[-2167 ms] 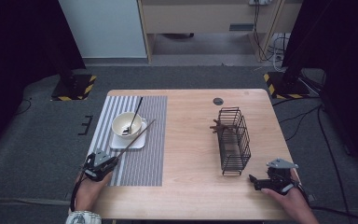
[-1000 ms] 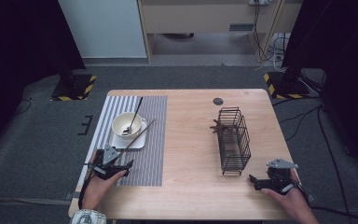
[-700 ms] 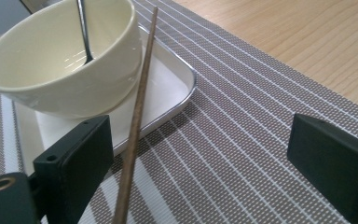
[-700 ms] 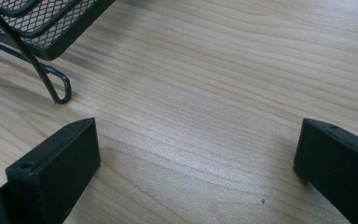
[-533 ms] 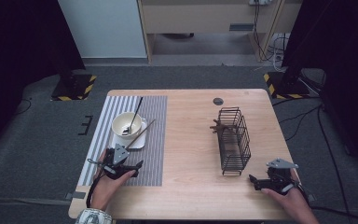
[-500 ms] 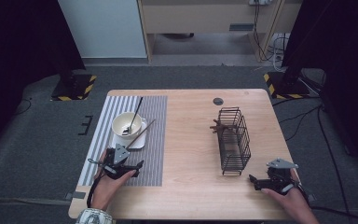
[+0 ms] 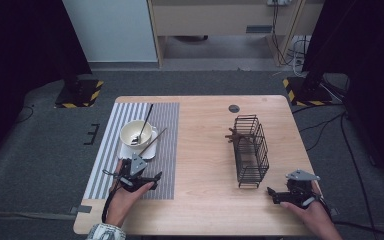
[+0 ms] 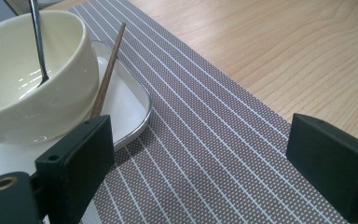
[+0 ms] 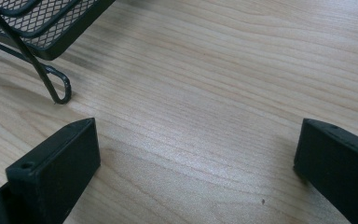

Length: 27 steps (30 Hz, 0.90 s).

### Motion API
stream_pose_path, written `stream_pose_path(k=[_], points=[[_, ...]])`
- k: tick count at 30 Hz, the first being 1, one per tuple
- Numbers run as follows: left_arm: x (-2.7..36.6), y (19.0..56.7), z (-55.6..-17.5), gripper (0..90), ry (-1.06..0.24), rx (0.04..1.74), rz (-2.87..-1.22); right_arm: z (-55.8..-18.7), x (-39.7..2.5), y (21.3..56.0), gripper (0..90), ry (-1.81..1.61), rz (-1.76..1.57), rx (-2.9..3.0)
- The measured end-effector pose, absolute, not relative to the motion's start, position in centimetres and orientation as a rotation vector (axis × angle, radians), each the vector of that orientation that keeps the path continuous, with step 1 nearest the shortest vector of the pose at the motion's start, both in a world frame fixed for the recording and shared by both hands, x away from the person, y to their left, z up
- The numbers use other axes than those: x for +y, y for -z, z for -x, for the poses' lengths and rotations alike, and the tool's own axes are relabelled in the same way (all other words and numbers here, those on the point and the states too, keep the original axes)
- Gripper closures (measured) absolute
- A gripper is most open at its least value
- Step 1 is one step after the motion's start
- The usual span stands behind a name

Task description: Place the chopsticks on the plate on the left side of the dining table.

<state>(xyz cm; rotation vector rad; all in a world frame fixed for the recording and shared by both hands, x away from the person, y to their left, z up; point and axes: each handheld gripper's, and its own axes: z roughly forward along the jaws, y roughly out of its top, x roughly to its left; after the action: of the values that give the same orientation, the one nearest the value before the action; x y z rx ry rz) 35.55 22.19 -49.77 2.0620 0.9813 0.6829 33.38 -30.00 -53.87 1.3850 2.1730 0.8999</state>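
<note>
A wooden table [image 7: 205,150] spans the scene, with a striped placemat [image 7: 165,130] on its left half. A black wire basket [image 7: 251,150] stands on the right half, a brown piece poking out at its far left side. Far from it lies a small dark disc [image 7: 234,108]. On the mat, a white tray [image 7: 147,150] carries a cream bowl [image 7: 136,134] with a spoon [image 7: 144,122] leaning inside; a brown stick [image 7: 154,141] rests across the tray's right edge, beside the bowl.

The left gripper [image 7: 132,172] sits over the mat's near part, just near of the tray, the forearm coming in from the near edge; its jaws stand wide apart, empty. The right gripper [image 7: 292,192] is low at the near right corner, near of the basket, pointing left, jaws likewise spread with bare wood between them.
</note>
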Motion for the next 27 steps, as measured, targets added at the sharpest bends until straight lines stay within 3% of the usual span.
stream_pose_path(k=[27], points=[[16.7,47.5,-35.4,16.0,-0.666,0.872,-2.059,-33.4,-30.0,53.9,0.2,-0.902,-1.382,2.176]])
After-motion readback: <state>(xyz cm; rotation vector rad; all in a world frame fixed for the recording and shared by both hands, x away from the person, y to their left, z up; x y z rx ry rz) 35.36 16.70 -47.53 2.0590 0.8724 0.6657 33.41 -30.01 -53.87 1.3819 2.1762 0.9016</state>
